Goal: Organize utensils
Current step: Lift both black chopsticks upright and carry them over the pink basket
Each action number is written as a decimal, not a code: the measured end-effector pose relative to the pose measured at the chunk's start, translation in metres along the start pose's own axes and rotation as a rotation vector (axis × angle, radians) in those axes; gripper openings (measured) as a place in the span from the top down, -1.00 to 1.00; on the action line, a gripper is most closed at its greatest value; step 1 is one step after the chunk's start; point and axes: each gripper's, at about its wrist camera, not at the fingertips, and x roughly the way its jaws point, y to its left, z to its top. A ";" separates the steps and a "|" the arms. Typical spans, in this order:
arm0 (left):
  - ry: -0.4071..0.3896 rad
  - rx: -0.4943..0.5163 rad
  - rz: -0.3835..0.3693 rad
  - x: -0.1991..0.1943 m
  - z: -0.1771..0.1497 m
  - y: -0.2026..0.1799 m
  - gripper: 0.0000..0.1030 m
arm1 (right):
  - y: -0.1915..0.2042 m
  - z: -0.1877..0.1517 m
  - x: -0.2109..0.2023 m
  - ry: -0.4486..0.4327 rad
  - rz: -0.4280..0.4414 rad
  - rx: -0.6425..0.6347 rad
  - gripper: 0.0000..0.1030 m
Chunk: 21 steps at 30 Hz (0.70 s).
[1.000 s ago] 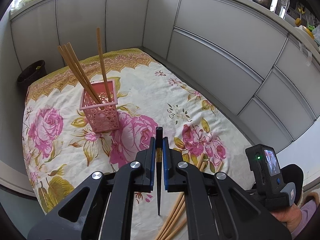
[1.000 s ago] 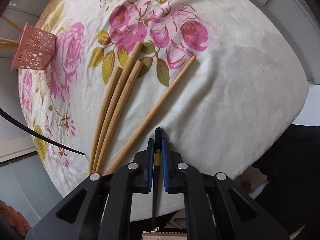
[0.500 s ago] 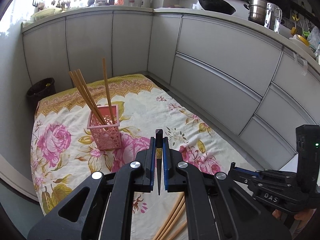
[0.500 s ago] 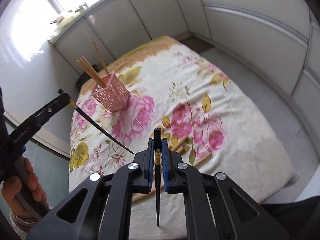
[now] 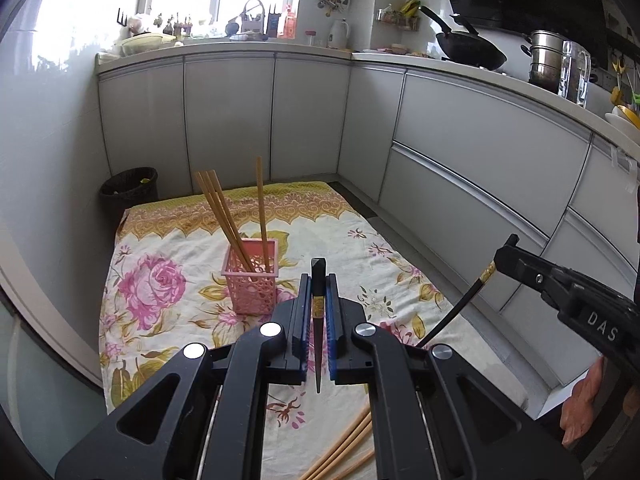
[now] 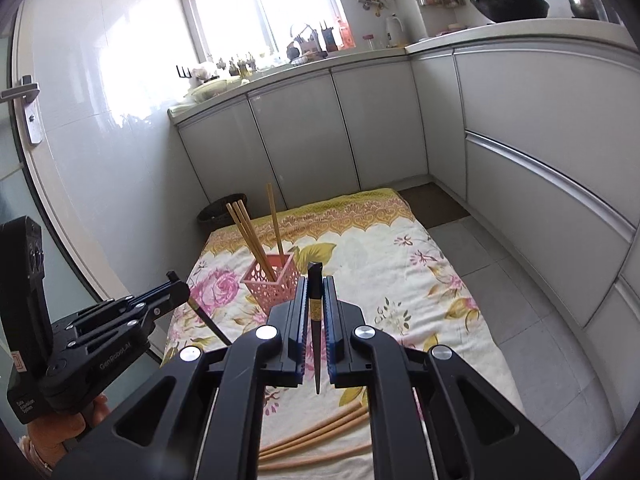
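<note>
— Grey kitchen cabinets [image 5: 460, 152] line two walls, and a floral cloth [image 5: 168, 248] lies spread on the floor between them. What stands on it?

— A pink basket [image 5: 251, 284] stands upright near the middle of the cloth, with three wooden chopsticks [image 5: 224, 216] leaning out of it. More wooden chopsticks [image 6: 316, 438] lie flat on the near end of the cloth, close together.

— And the left hand-held gripper [image 5: 316, 308]?

— Clenched on a black chopstick [image 5: 318, 320], which runs along the line of the fingers, its thick end forward and its point toward the camera.

— The right hand-held gripper [image 6: 316, 312]?

— Likewise clenched on a second black chopstick [image 6: 315, 320] with a gold band, held the same way. Both are raised above the cloth, facing the basket, well apart from it.

— Anything else?

— A dark bin [image 5: 128, 190] stands in the corner beyond the cloth, and a wok [image 5: 468, 48] sits on the surface [image 5: 440, 62] above the cabinets.
</note>
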 end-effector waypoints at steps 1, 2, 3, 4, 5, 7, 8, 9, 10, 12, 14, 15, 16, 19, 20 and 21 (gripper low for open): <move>-0.005 -0.002 0.008 -0.002 0.005 0.001 0.89 | 0.000 0.007 0.002 -0.002 0.000 0.001 0.85; -0.014 -0.007 0.014 -0.005 0.010 0.003 0.89 | 0.001 0.014 0.002 -0.004 0.007 0.005 0.85; -0.027 -0.011 0.020 -0.008 0.016 0.005 0.89 | 0.001 0.021 0.004 -0.008 0.015 0.008 0.85; -0.037 -0.011 0.026 -0.010 0.023 0.007 0.89 | 0.002 0.028 0.005 -0.015 0.020 0.007 0.85; -0.046 -0.009 0.035 -0.012 0.031 0.009 0.89 | 0.003 0.035 0.007 -0.024 0.023 0.000 0.85; -0.073 -0.013 0.052 -0.016 0.049 0.015 0.89 | 0.008 0.051 0.010 -0.045 0.035 -0.005 0.85; -0.086 -0.015 0.059 -0.017 0.058 0.017 0.89 | 0.010 0.058 0.012 -0.052 0.044 -0.007 0.85; -0.104 -0.017 0.071 -0.018 0.068 0.019 0.89 | 0.012 0.065 0.015 -0.059 0.047 -0.010 0.85; -0.122 -0.017 0.084 -0.018 0.077 0.022 0.89 | 0.015 0.072 0.018 -0.069 0.049 -0.011 0.85; -0.148 -0.024 0.101 -0.015 0.092 0.027 0.89 | 0.020 0.084 0.024 -0.087 0.059 -0.016 0.85; -0.172 -0.035 0.119 -0.008 0.105 0.033 0.89 | 0.025 0.094 0.032 -0.103 0.064 -0.020 0.85; -0.182 -0.039 0.129 -0.003 0.110 0.037 0.89 | 0.027 0.098 0.036 -0.107 0.071 -0.020 0.85; -0.187 -0.046 0.136 0.003 0.114 0.040 0.89 | 0.028 0.102 0.040 -0.111 0.076 -0.021 0.85; -0.192 -0.066 0.148 0.021 0.121 0.051 0.89 | 0.033 0.108 0.054 -0.120 0.082 -0.028 0.85; -0.187 -0.075 0.148 0.028 0.121 0.055 0.89 | 0.034 0.110 0.059 -0.120 0.085 -0.029 0.85; -0.177 -0.085 0.146 0.036 0.121 0.059 0.89 | 0.035 0.110 0.064 -0.121 0.084 -0.033 0.85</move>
